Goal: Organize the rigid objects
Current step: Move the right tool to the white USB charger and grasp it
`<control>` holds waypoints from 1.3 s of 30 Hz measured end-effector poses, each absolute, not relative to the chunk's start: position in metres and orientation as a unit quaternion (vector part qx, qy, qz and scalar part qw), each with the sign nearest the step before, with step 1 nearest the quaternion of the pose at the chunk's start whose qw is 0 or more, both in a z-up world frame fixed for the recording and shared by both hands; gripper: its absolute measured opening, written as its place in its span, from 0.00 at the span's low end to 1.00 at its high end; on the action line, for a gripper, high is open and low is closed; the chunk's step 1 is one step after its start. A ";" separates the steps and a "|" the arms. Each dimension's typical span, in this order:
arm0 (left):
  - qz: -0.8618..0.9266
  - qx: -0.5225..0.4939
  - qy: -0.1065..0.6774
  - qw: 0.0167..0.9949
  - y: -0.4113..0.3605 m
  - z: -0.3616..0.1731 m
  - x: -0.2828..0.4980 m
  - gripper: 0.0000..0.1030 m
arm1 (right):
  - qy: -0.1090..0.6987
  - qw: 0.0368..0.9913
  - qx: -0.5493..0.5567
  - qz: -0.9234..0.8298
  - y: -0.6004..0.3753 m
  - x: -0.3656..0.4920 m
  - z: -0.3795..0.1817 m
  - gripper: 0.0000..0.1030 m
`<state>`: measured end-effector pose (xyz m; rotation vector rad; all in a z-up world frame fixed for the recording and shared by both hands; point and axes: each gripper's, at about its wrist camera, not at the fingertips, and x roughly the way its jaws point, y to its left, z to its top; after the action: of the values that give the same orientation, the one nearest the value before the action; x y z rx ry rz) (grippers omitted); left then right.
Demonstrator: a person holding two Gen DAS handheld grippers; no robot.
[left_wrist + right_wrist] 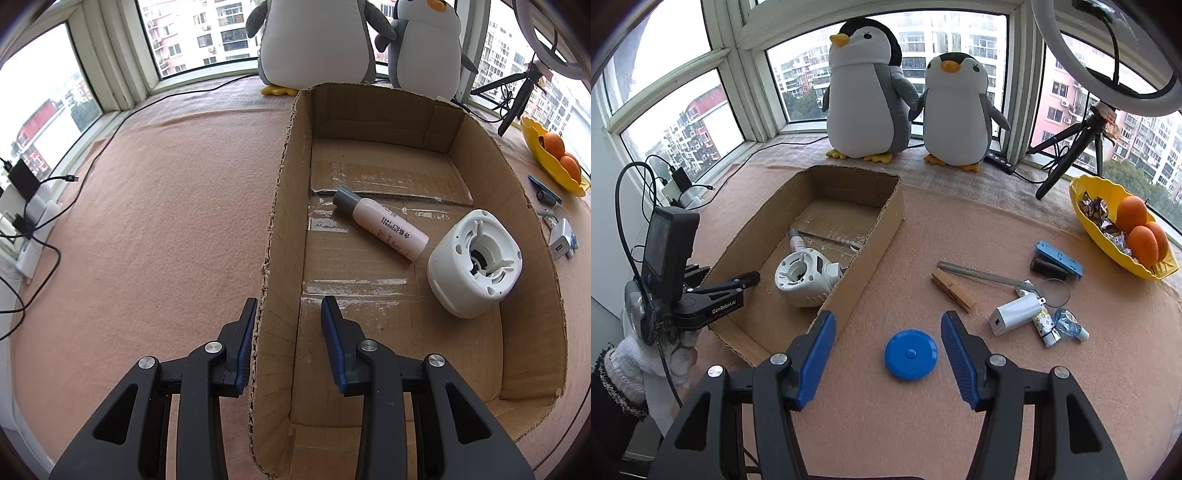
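A cardboard box (280,206) (882,236) lies on the pink cloth. Inside it lie a pink bottle with a grey cap (380,223) (795,242) and a white round device (474,264) (807,275). My left gripper (290,314) (753,277) is open, its jaws straddling the box's left wall. My right gripper (888,325) is open above the cloth, with a blue round disc (911,354) between its fingers, a little ahead. Beside it lie a wooden clothespin (953,290), a grey rod (982,275), a white charger (1015,314), a magnifier (1057,292), small tubes (1047,325) and a blue case (1059,258).
Two plush penguins (871,96) (956,110) stand by the window behind the box. A yellow bowl with oranges (1123,225) sits at the right, a ring-light tripod (1071,147) behind it. Cables and a power strip (33,218) lie at the left edge.
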<state>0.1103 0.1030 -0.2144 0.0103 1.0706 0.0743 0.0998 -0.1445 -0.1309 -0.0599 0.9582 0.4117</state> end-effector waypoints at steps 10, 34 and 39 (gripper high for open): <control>0.036 0.006 0.511 0.859 0.103 -0.214 0.111 0.32 | 0.467 0.872 0.015 0.145 -0.222 0.101 -0.142 0.54; 0.037 0.007 0.510 0.859 0.102 -0.214 0.110 0.32 | 0.544 0.813 0.204 0.041 -0.251 0.169 -0.191 0.47; 0.037 0.005 0.510 0.860 0.102 -0.213 0.110 0.32 | 0.565 0.797 0.213 0.020 -0.245 0.185 -0.205 0.43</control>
<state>0.1103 0.1019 -0.2135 0.0114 1.0702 0.0770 0.1850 -0.2455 -0.2051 0.4585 1.2141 0.0424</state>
